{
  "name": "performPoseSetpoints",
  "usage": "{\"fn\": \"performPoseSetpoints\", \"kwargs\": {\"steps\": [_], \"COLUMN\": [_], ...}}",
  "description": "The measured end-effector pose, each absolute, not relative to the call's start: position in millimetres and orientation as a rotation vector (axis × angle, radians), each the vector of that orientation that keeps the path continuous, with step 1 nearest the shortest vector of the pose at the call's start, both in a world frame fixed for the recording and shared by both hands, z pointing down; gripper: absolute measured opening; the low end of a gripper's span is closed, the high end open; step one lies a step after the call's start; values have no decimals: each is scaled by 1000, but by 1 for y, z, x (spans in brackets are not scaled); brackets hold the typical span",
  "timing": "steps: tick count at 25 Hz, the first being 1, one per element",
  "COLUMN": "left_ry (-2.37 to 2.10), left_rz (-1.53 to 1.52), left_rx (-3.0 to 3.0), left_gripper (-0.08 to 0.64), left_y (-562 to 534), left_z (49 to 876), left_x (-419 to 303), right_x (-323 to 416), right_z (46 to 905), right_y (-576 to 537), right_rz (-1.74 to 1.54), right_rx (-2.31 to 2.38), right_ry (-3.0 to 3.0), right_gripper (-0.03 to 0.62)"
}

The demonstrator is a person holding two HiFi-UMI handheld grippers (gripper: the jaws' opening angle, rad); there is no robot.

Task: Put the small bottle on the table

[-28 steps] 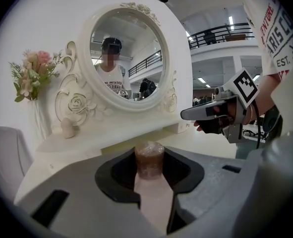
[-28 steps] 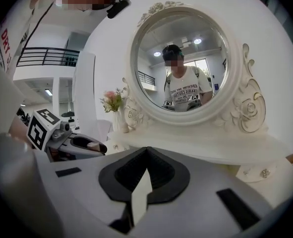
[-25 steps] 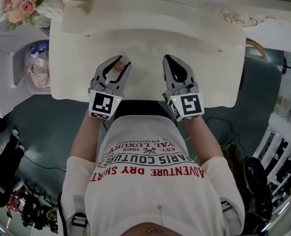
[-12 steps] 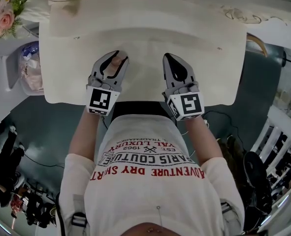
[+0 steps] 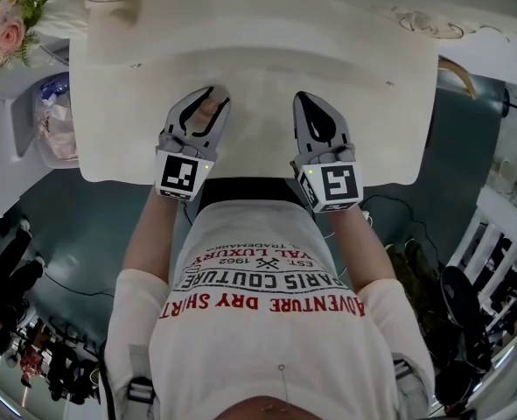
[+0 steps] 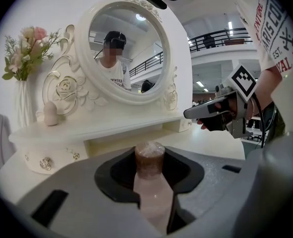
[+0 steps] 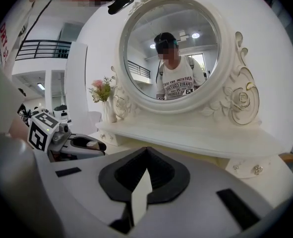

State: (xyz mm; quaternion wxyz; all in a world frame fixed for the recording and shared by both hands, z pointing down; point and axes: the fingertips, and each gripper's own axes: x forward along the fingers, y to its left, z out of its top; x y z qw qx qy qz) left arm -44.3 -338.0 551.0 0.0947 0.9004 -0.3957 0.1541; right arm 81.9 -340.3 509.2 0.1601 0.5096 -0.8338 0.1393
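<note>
Holding a bottle (image 6: 149,165) over the table (image 5: 258,51), two grippers faced the mirror (image 6: 129,43).
The left gripper (image 5: 216,96) was clamped on the pink, brown-capped bottle near the table's front edge; the right gripper (image 5: 299,99), beside it over the table, had its jaws pressed together, empty.

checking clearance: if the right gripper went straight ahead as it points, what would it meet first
The right gripper would probably meet the raised shelf under the mirror first; the tabletop before it looks bare, though depth is unclear.
</note>
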Motion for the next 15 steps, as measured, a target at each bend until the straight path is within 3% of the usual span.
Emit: {"fn": "performPoseSetpoints", "kwargs": {"steps": [10, 15], "left_ry": [-1155, -1195], "left_rz": [458, 382], "left_rx": [2670, 2701], "left_gripper": [132, 181], "left_y": [-335, -333], "left_z": [542, 507], "left_x": [-45, -50], "right_x": [78, 70], "right_z": [486, 464], "right_y": [-330, -320], "right_rz": [371, 315], "right_rx": [1484, 1493], "right_ry": [-2416, -2443], "right_gripper": [-2, -2]}}
